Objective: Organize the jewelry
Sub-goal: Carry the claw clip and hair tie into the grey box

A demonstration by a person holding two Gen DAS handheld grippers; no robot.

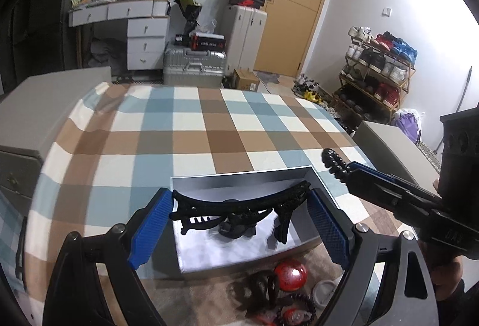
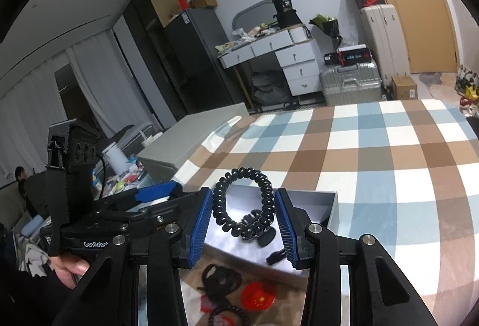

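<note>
We held the left gripper [image 1: 239,212] wide, its blue pads [image 1: 151,228] pressing the two ends of a black hair claw [image 1: 239,211], which hung across the gap above a white box [image 1: 215,248]. In the left wrist view the claw sat at the centre, with the box beneath it running from about 12 to 6 o'clock of the claw. We could not tell whether the dark shape under the claw was its shadow or another clip lying in the box.

We held the right gripper [image 2: 244,213] partly closed on a black coil hair tie [image 2: 244,203], both pads [image 2: 199,224] touching the loop's sides, the loop standing upright between them. From the left wrist view that gripper [image 1: 344,173] came in from 3 o'clock, the tie [image 1: 332,163] poking out at its tip, just beside the box's far right corner and above the checked cloth [image 1: 185,131].

In the right wrist view the box [image 2: 330,206] lay under and beyond the tie, and the left gripper [image 2: 158,191] came in at 9 o'clock, with a hand [image 2: 70,269] on its grip.

Near the box's front edge, at 6 o'clock in both views, lay a red round thing [image 1: 290,270], dark hair ties [image 1: 260,287] and a beaded bracelet [image 1: 295,308], blurred.
</note>
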